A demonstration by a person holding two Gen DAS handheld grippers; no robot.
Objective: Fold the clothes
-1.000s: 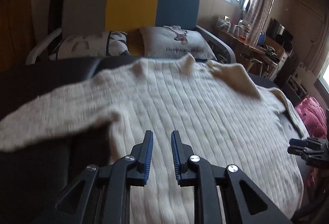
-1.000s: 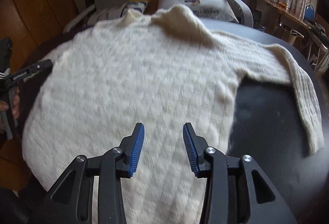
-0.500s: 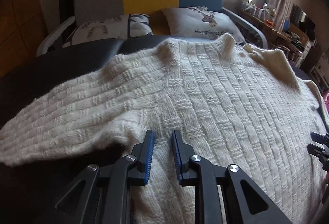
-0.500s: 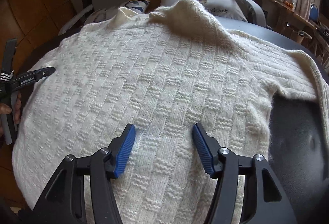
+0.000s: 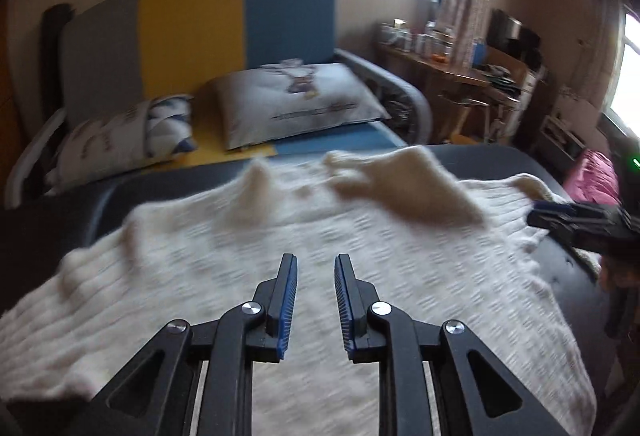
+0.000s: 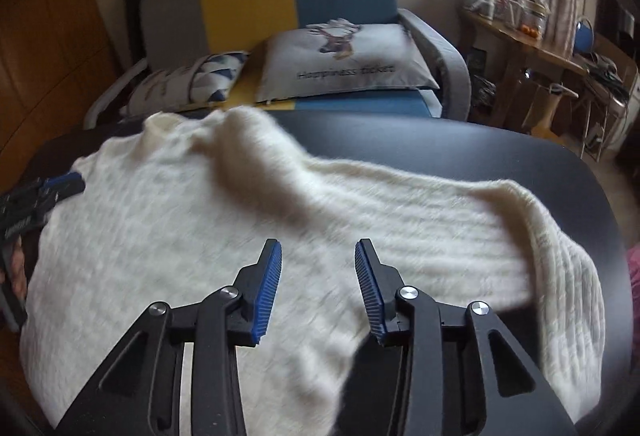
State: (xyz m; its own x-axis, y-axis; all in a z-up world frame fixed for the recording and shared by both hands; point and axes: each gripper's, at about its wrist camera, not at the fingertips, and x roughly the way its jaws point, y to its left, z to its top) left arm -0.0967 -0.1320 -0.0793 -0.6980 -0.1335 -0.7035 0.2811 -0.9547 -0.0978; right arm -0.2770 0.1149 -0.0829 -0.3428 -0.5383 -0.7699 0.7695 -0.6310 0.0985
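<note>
A cream knitted sweater lies spread front-up on a black table, its collar toward the sofa. In the left wrist view my left gripper hovers over the sweater's upper body. It is open by a narrow gap with nothing between its fingers. In the right wrist view my right gripper hangs over the sweater near the right shoulder and sleeve. Its jaws are closing and nothing is between them. Each gripper shows in the other's view: the right gripper at the far right, the left gripper at the far left.
Behind the table stands a grey, yellow and blue sofa with two cushions. A cluttered wooden desk is at the back right, under a curtained window. Something pink lies beyond the table's right edge.
Both grippers have travelled across the sweater toward its collar end, and more of the sofa now shows. The right jaws widened, then narrowed again. The left jaws kept their narrow gap.
</note>
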